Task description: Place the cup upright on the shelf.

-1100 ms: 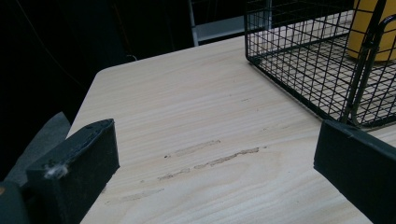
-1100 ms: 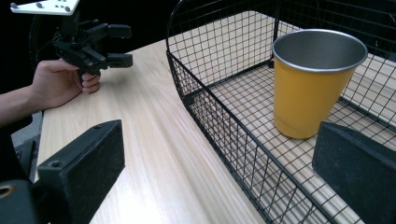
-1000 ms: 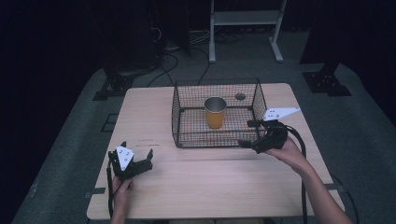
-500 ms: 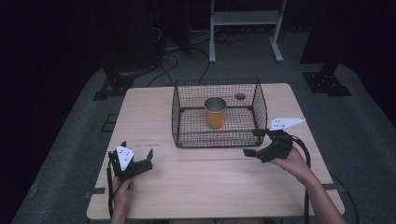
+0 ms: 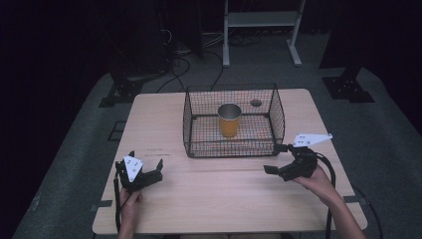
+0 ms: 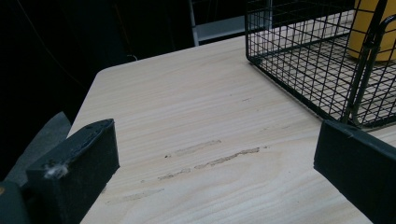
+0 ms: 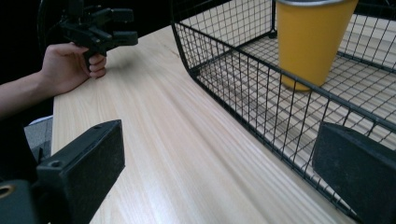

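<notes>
A black wire basket point(image 5: 189, 124) stands on the middle of the wooden table point(image 5: 219, 189), with an orange cup point(image 5: 229, 125) with a metal rim upright inside it. My right gripper point(image 5: 274, 159) is open and empty just off the basket's near right corner, jaws pointing left along its front wall. In the right gripper view the basket point(image 7: 243, 93) and cup point(image 7: 310, 42) are close ahead. My left gripper point(image 5: 144, 167) rests open and empty near the table's front left. The left gripper view shows bare wood between the jaws and the basket point(image 6: 303, 56) at upper right.
A small dark round spot point(image 5: 256, 103) lies on the table behind the basket. A white frame point(image 5: 261, 20) and cables point(image 5: 174, 45) are on the floor beyond the table. The other hand with the left gripper point(image 7: 127, 27) appears far off in the right gripper view.
My right gripper has drawn back from the basket's right side toward the near edge and sunk lower. The left gripper and the cup have stayed where they were.
</notes>
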A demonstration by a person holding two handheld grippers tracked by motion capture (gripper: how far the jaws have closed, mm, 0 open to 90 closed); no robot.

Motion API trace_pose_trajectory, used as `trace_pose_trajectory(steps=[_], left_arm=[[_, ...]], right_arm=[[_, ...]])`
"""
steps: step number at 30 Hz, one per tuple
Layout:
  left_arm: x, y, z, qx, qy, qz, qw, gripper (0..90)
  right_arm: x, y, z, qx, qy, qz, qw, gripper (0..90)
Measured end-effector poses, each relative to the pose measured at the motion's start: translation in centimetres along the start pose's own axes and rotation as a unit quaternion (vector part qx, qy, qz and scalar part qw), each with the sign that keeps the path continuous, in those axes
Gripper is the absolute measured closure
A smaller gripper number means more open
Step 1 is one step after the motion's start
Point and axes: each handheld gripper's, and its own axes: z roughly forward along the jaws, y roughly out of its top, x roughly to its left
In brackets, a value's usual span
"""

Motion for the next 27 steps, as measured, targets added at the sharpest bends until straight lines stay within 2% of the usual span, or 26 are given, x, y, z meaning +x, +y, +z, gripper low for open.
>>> trace_pose_trajectory(steps=[9, 11, 19, 21, 23, 25, 27], left_arm=[[0.0, 0.0, 0.0, 0.000, 0.000, 0.000, 1.0000, 0.0], [0.0, 0.0, 0.0, 0.000, 0.000, 0.000, 1.0000, 0.0], [0.0, 0.0, 0.0, 0.001, 0.001, 0.000, 1.0000, 0.0], [0.0, 0.0, 0.0, 0.002, 0.001, 0.001, 1.0000, 0.0], [0.0, 0.0, 0.0, 0.002, 0.002, 0.000, 1.0000, 0.0], [0.0, 0.0, 0.0, 0.002, 0.002, 0.000, 1.0000, 0.0], [0.0, 0.0, 0.1, 0.001, 0.003, -0.002, 1.0000, 0.0]], right_arm=[[0.5, -1.3, -0.5, -0.010, -0.005, 0.004, 0.9999, 1.7], [0.6, -1.6, -0.5, -0.007, -0.013, 0.000, 0.9999, 1.8], [1.1, -3.5, -0.8, -0.012, -0.012, 0.011, 0.9998, 1.8], [1.3, -3.9, -0.9, -0.008, -0.019, 0.010, 0.9997, 1.7], [1.5, -4.5, -0.9, -0.015, -0.014, 0.018, 0.9996, 1.7], [1.9, -5.3, -1.0, -0.020, -0.019, 0.025, 0.9993, 1.8], [2.4, -6.4, -1.2, -0.046, -0.012, 0.040, 0.9980, 1.8]])
